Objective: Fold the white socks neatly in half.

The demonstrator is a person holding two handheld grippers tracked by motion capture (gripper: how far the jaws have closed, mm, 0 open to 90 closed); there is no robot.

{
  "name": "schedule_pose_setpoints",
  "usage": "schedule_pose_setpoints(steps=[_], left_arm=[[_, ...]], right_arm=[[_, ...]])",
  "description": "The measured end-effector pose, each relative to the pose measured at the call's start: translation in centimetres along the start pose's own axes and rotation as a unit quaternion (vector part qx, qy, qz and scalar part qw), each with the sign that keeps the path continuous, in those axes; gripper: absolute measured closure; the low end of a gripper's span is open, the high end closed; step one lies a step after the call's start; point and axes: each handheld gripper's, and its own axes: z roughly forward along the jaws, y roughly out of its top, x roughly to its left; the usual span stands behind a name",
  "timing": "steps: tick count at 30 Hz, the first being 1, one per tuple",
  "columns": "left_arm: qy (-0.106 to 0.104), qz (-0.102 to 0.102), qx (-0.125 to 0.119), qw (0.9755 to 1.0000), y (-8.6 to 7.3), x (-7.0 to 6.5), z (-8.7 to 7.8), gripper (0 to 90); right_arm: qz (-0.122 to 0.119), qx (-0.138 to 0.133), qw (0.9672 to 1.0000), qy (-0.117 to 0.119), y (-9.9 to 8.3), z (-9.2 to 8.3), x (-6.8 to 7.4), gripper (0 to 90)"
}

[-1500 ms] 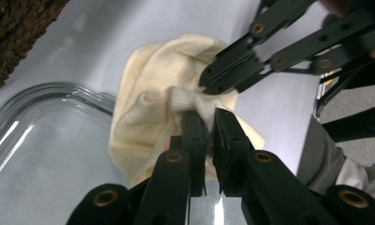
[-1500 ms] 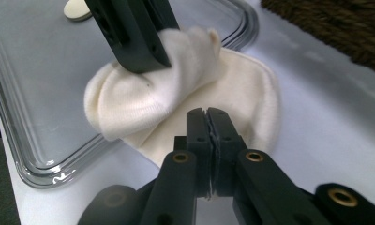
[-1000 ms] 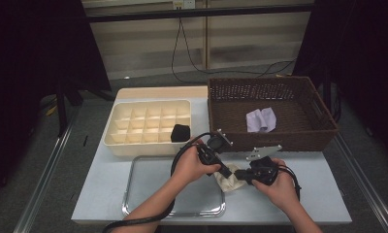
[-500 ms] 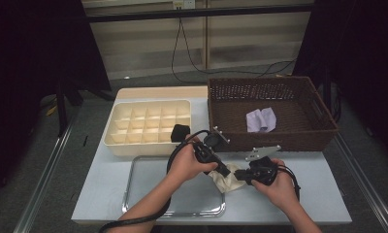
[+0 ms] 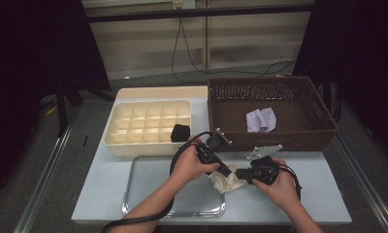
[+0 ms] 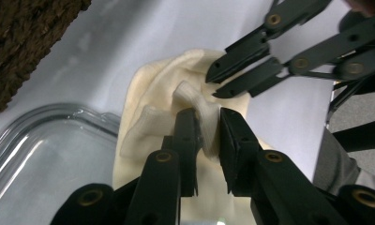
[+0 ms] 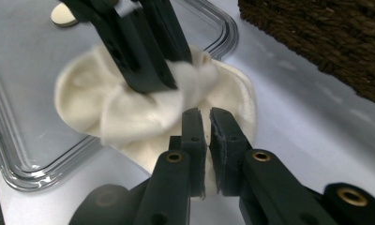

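A bunched fold of the cream cloth is pinched between the jaws of the left gripper, which have just been closing on it; in the left gripper view the fabric is seen squeezed up between the two black pads. The right gripper is clenched almost flat, and a thin edge of the same cloth appears to be caught between its jaws in the right gripper view (the grip itself is partly hidden by the pads). In the high view the two grippers are seen tip to tip, the left gripper coming in from the left hand and the right gripper from the right hand, with the cloth crumpled between them. The cloth is laid partly over the right rim of the clear tray and partly on the white table. Behind the grippers, a dark wicker basket is set, with a pale lilac cloth inside it. Left of the basket, a cream divided box is placed, and a black item is lodged in one of its front compartments.
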Motion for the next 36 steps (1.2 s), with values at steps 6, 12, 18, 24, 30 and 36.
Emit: schedule_pose_setpoints(steps=[6, 12, 18, 24, 30, 36], left_arm=[[0.000, -0.002, -0.002, 1.0000, 0.1, 0.0, 0.7, 78.2], [0.003, -0.002, -0.006, 1.0000, -0.2, 0.1, 0.1, 73.7], [0.009, -0.001, -0.023, 0.9997, -0.8, 0.0, -1.1, 64.4], [0.026, -0.001, -0.031, 0.9992, -2.1, 0.2, -2.5, 58.8], [0.041, 0.001, -0.025, 0.9989, -3.8, 0.6, -3.0, 59.1], [0.051, 0.003, -0.019, 0.9985, -5.4, 1.0, -3.2, 60.1]], right_arm=[[-0.002, 0.006, 1.0000, 0.001, 0.1, 0.0, 0.2, 82.5], [-0.007, 0.016, 0.9998, 0.006, 0.0, 0.8, 0.6, 81.6], [-0.012, 0.025, 0.9996, 0.009, -0.1, 1.5, 0.7, 83.4], [-0.013, 0.028, 0.9995, 0.008, -0.1, 1.5, 0.8, 83.6], [-0.014, 0.027, 0.9995, 0.007, -0.1, 1.5, 0.7, 83.7], [-0.016, 0.027, 0.9995, 0.004, -0.2, 1.5, 0.7, 83.9]])
